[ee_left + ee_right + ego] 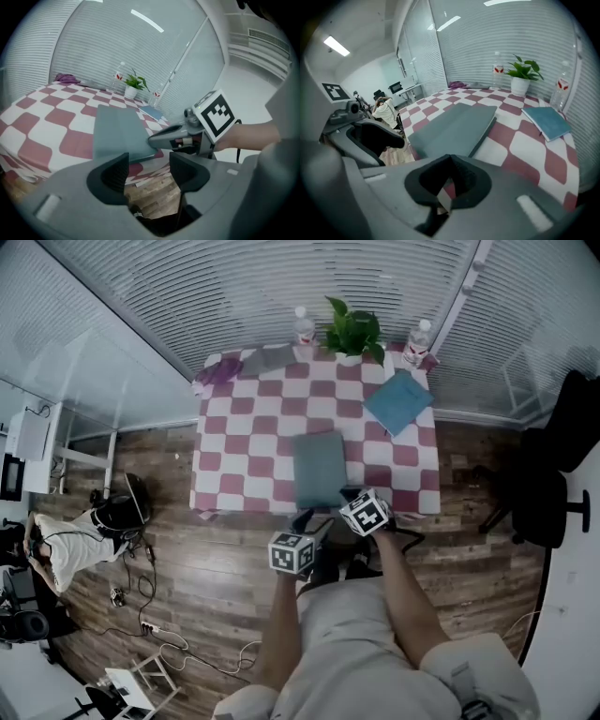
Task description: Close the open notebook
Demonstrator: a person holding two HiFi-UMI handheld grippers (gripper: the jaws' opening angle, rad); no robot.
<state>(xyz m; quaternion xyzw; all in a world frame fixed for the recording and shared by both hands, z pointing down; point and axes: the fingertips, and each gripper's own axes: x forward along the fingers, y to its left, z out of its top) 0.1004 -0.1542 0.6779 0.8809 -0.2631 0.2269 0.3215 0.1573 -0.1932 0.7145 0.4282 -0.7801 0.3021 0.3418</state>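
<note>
Masking one corner of the notebook (pixel 117 133), right tongs (pixel 450 161) together; left tongs (pixel 148 161) apart.

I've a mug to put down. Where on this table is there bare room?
The left half of the table is bare, from the purple cloth forward to the front edge, left of the grey notebook. The back edge is crowded: grey cloth, bottles, plant. The blue notebook takes the right rear.

Plant (pixel 353 332), bottles (pixel 304 326) line far edge — front open
</note>
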